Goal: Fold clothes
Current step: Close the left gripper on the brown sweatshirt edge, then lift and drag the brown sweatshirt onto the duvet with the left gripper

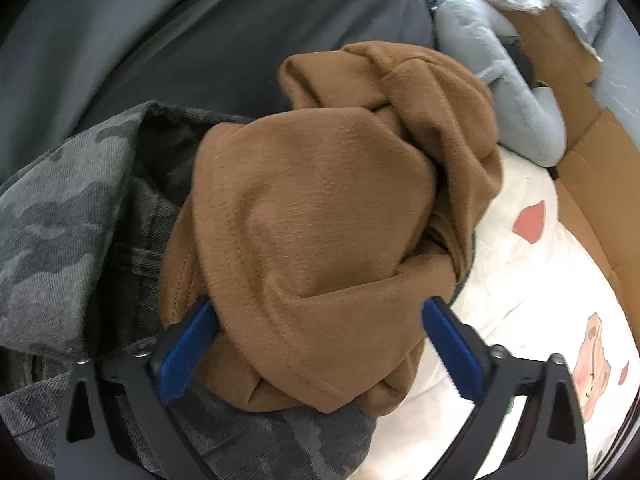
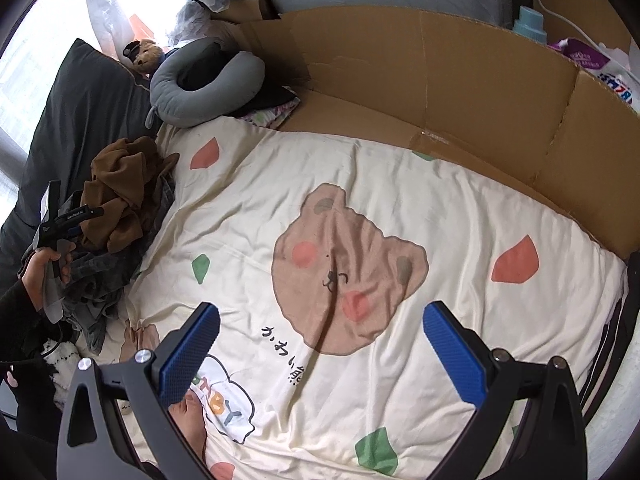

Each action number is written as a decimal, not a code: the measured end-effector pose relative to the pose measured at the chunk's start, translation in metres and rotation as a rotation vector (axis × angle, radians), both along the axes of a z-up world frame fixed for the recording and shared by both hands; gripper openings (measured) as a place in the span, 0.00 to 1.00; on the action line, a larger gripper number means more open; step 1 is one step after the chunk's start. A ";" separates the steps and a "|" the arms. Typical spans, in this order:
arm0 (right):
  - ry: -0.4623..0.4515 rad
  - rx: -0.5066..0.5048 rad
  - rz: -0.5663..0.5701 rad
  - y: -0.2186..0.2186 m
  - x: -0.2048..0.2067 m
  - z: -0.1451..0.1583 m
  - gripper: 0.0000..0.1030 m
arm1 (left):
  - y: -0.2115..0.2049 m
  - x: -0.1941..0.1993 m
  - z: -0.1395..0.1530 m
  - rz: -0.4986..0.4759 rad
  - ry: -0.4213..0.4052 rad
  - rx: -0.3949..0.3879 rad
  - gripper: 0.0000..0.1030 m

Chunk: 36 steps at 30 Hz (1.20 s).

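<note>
A crumpled brown garment point(image 1: 320, 216) sits on top of a heap at the left edge of the bed, bunched into a rounded lump with no clear long axis; I cannot tell which end is which. From across the bed it reads as a heap stretched a little along the bed's edge, toward the dark pillow point(image 2: 80, 120). Under and beside it lies a camouflage garment point(image 1: 60, 220), grey-green, spilling toward the near side.

The left gripper point(image 1: 320, 340) points steeply down into the pile with its jaws set wide, one blue pad on each side of the brown lump. The left pad point(image 1: 188, 348) lies right against the cloth; the right pad point(image 1: 452, 344) sits at the fabric's edge, and I cannot tell whether it presses. Nothing looks pinched or lifted. In the right wrist view a hand point(image 2: 44, 268) in a dark sleeve grips that tool's handle beside the heap.

The right gripper point(image 2: 320, 344) hangs over the open quilt point(image 2: 440, 208), jaws wide apart and holding nothing, well apart from the clothes. The quilt is cream with a brown bear face printed on it and coloured petals. A grey neck pillow point(image 2: 208, 80) rests near the head of the bed, and cardboard point(image 2: 440, 80) stands along the far side.
</note>
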State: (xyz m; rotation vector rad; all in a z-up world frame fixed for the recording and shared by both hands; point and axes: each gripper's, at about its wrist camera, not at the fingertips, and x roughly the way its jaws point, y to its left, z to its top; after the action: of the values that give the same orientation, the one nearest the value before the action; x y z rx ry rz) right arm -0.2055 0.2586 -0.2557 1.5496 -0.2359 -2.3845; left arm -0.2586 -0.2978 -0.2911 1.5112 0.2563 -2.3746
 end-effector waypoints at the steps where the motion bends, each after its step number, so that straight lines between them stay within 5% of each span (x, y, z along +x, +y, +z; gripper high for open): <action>1: -0.002 -0.002 0.001 0.000 0.000 -0.003 0.99 | 0.002 0.000 -0.002 -0.010 -0.006 -0.016 0.63; 5: -0.029 0.004 0.001 -0.001 0.002 -0.019 0.99 | 0.007 0.007 0.002 -0.041 0.023 -0.036 0.19; 6: -0.036 0.004 0.001 0.000 0.002 -0.023 1.00 | 0.008 0.009 0.004 -0.050 0.037 -0.033 0.17; 22: -0.065 0.003 0.001 0.002 0.007 -0.040 0.99 | 0.077 0.021 0.061 -0.195 0.197 0.130 0.11; 36: -0.074 -0.017 -0.014 0.009 0.009 -0.043 1.00 | 0.168 0.011 0.067 -0.366 0.217 0.277 0.10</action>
State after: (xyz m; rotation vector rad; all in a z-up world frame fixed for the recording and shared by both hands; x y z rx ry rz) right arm -0.1962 0.2681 -0.2987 1.6360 -0.2836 -2.3317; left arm -0.2473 -0.1294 -0.2236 1.5236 0.4033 -2.9022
